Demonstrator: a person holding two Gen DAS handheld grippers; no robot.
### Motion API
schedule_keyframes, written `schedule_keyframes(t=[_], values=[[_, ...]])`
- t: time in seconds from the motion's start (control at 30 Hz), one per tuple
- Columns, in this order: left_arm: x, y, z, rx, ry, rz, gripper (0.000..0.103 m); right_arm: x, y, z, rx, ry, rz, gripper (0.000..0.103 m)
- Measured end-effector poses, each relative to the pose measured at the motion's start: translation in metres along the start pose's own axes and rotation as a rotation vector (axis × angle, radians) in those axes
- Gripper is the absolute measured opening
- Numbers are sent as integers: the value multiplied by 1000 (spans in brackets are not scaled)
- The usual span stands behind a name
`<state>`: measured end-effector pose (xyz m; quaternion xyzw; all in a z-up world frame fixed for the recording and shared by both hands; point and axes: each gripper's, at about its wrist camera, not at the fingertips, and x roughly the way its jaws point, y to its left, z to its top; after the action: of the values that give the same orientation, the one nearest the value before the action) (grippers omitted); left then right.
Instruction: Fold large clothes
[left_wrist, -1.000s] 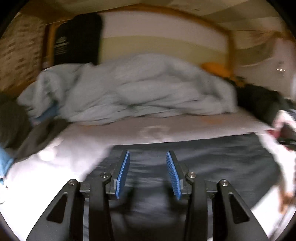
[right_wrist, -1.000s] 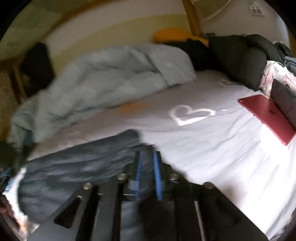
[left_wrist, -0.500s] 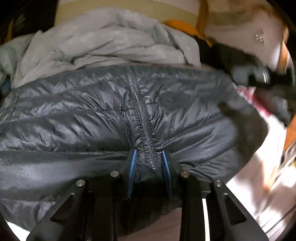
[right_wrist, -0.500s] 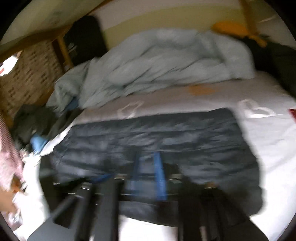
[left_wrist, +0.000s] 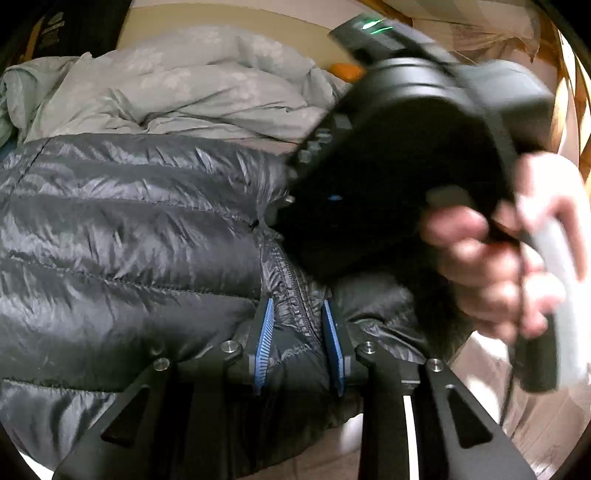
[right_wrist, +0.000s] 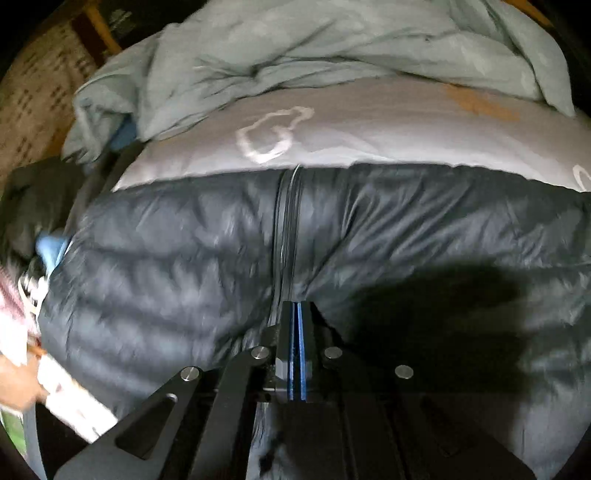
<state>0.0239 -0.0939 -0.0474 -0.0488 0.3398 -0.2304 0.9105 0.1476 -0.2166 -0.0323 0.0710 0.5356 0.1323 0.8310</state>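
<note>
A dark quilted puffer jacket lies spread on the bed, zipper up. In the left wrist view my left gripper is closed on a pinch of jacket fabric beside the zipper. The right gripper's black body and the hand holding it cross close in front, blurred. In the right wrist view the jacket fills the lower half. My right gripper has its blue pads pressed together at the zipper line; whether cloth is between them is not visible.
A rumpled pale blue duvet lies behind the jacket. The white sheet with heart prints shows between them. Dark clothes are heaped at the left. A wooden headboard stands at the back.
Both grippers dropped low onto the jacket. The left closed on fabric by the zipper. The right gripper swung across in front of the left camera and its pads came fully together.
</note>
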Motion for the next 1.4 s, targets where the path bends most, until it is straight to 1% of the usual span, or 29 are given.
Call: schedule_keyframes(t=[0.23,0.33,0.4,0.43,0.47,0.53,0.57,0.6,0.63,0.67,0.7,0.73,0.77,0.8,0.83,0.87,0.9,0.93,0.97,1.0,1.03,1.1,1.2,1.27,1.3,1.33,1.37,1.4], values=[[2,4,1,-20,6,-6,27,29,-11,44,55,39,-33,1],[0,3,0,-22,6,-7,27,34,-16,50,88,51,-10,1],[-1,1,-2,-18,6,-9,27,18,-17,45,92,5,-18,1],[0,3,1,-16,5,-9,27,3,-17,37,83,-44,-36,1],[0,3,0,-14,2,-8,27,-19,-16,25,57,-116,-47,1],[1,6,2,-14,0,-10,27,-58,-16,-3,18,-235,-49,2],[1,6,2,-16,-1,-13,27,-80,-20,-23,20,-291,-33,6],[2,7,1,-17,-2,-16,27,-96,-26,-39,38,-324,-11,11],[2,8,2,-17,-2,-16,27,-112,-34,-56,78,-333,15,33],[2,8,1,-15,-3,-15,27,-128,-47,-74,141,-329,63,60],[2,8,1,-14,-4,-15,27,-145,-61,-94,209,-350,144,69],[2,8,1,-14,-5,-15,27,-155,-71,-108,250,-371,176,70],[2,9,1,-14,-5,-15,27,-167,-81,-124,293,-396,166,70],[3,9,2,-14,-5,-15,27,-175,-89,-135,315,-428,128,70],[3,9,2,-14,-5,-15,27,-183,-95,-146,336,-468,74,74],[2,9,2,-13,-5,-15,27,-187,-102,-155,362,-513,12,84],[2,9,1,-13,-6,-16,27,-188,-109,-163,390,-548,-53,86],[3,9,1,-14,-7,-16,27,-186,-115,-166,413,-549,-95,86],[2,9,1,-15,-7,-18,27,-180,-120,-167,443,-528,-123,86],[2,9,1,-15,-7,-18,27,-172,-124,-167,467,-503,-124,86],[3,9,1,-13,-8,-15,27,-164,-128,-168,506,-471,-106,86],[2,8,0,-7,-10,-9,27,-151,-133,-167,555,-448,-47,86],[2,8,0,-5,-10,-9,27,-131,-148,-164,655,-415,-32,86],[2,7,0,-5,-11,-9,27,-121,-157,-163,699,-408,2,84],[2,7,-1,-4,-11,-8,27,-117,-158,-161,693,-405,27,76],[2,7,0,-4,-11,-8,27,-115,-154,-158,664,-402,56,49],[2,7,0,-5,-10,-9,27,-114,-150,-155,628,-405,65,28],[2,8,0,-6,-8,-8,27,-120,-144,-152,601,-425,46,21]])
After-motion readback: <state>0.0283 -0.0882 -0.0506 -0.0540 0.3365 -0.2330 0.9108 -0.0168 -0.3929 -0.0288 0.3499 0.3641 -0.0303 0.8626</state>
